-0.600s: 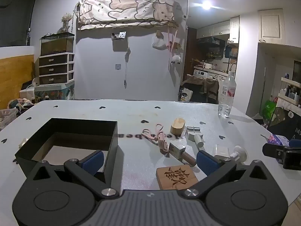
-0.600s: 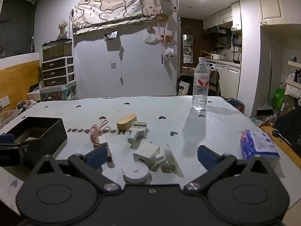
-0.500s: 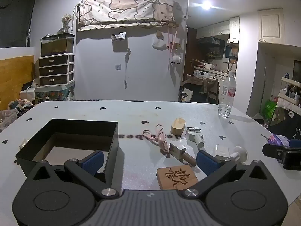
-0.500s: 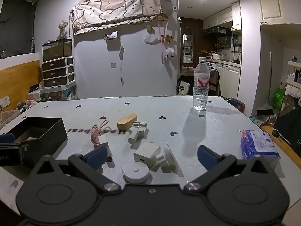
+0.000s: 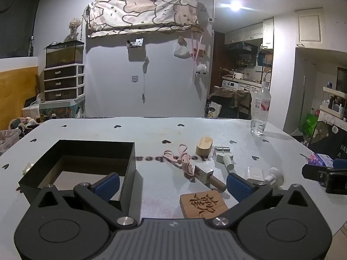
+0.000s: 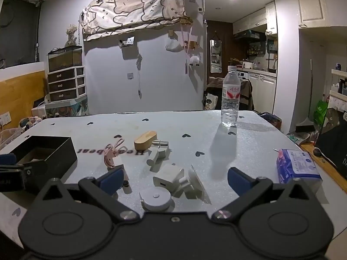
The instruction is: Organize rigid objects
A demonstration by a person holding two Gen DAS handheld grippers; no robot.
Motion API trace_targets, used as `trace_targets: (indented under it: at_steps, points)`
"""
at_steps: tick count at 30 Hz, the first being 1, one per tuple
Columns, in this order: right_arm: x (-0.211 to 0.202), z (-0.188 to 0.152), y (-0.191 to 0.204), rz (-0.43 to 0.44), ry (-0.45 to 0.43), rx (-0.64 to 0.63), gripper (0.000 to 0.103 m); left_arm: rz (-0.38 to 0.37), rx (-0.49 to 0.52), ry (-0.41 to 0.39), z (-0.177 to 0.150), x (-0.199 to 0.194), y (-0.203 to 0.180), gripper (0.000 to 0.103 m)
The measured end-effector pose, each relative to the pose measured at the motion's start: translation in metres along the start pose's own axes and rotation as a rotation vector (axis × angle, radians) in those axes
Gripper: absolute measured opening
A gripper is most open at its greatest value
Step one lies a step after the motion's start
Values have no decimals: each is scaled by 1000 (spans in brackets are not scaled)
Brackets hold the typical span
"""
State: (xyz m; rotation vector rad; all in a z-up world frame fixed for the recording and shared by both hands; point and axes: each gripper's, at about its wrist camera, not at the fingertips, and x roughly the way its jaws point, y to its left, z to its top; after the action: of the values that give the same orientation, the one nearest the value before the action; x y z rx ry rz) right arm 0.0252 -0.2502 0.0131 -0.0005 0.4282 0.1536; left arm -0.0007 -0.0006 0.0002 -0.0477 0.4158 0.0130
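An open black box (image 5: 86,164) sits on the table at the left; it also shows in the right wrist view (image 6: 43,153). Small objects lie to its right: a carved wooden tile (image 5: 202,202), a wooden-handled stamp (image 5: 209,176), a wooden oval block (image 5: 203,146), a pink cord (image 5: 180,158), a white charger (image 6: 168,176), a round white disc (image 6: 155,198) and a white hook piece (image 6: 194,183). My left gripper (image 5: 172,186) is open and empty, just before the tile. My right gripper (image 6: 173,181) is open and empty around the charger and disc.
A water bottle (image 6: 231,101) stands at the far right of the table. A tissue pack (image 6: 298,166) lies near the right edge. A small white item (image 5: 27,168) lies left of the box. Drawers and a tank stand beyond the table.
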Motion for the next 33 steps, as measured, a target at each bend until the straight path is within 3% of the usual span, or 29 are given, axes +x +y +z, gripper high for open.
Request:
trace_targets:
  at_steps: [33]
  points:
    - [-2, -2, 0, 2, -3, 4, 103, 0, 6, -6, 7, -3, -4, 103]
